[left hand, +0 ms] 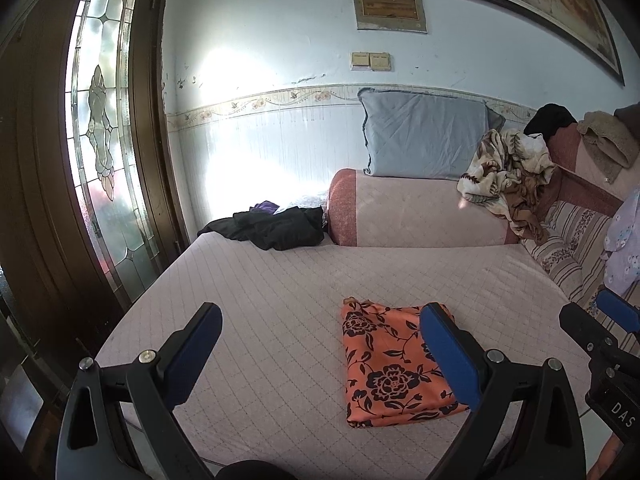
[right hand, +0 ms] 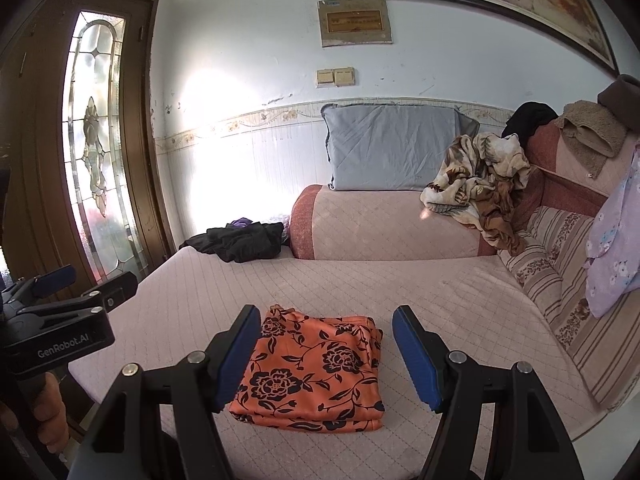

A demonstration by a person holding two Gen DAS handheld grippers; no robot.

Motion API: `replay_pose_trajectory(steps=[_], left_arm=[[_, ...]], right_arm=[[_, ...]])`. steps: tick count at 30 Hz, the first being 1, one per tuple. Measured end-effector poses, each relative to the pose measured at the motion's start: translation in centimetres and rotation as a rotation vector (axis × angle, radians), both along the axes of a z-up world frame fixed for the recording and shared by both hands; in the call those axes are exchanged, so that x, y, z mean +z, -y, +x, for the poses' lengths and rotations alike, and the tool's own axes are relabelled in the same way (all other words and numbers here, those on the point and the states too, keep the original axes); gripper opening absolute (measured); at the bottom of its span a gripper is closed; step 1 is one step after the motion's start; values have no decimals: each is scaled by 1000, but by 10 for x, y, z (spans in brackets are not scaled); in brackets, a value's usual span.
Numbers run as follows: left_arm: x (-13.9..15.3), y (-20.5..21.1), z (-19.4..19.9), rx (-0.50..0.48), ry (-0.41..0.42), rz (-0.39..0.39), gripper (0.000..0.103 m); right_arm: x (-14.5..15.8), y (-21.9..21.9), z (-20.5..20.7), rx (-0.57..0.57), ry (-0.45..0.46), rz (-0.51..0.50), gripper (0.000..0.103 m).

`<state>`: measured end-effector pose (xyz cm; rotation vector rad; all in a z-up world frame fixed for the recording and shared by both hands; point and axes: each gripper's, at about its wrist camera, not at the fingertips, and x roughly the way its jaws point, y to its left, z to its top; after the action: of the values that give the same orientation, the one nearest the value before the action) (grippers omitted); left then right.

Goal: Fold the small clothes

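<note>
A folded orange cloth with a black flower print lies flat on a pale pink quilted mattress, near its front edge and well apart from everything else on it. The cloth is folded into a neat rectangle of several layers. In the right wrist view its long axis runs left to right, with the stacked fold edges facing the near side and a slightly rumpled corner at the far left. In the left wrist view the same cloth sits right of centre and looks longer from near to far, so its true proportions are hard to judge. The right gripper hangs just above the near side of the cloth with its blue-padded jaws spread wide on either side, touching nothing. The left gripper is to the left of the cloth, jaws also wide apart and empty; its right finger overlaps the cloth's edge in the view, but contact cannot be told. A hand holds the left gripper's handle. At the far left of the mattress lies a heap of black clothes. Behind it stands a pink bolster with a grey pillow on top and a crumpled floral blanket at its right. A door with leaded glass stands at the far left.
</note>
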<state>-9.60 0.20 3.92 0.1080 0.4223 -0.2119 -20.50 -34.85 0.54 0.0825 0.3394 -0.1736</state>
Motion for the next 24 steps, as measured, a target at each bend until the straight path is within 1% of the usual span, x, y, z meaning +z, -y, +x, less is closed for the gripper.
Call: replay_pose_trajectory(steps=[11,24], left_arm=[[15,-9,-12,-12,42,-25,99],[15,-11,-9,-34,45,-17,99]], right_arm=[[14,-5,-10,-24,16,-2,72],[8,-8,5,-30,-23,-18,72]])
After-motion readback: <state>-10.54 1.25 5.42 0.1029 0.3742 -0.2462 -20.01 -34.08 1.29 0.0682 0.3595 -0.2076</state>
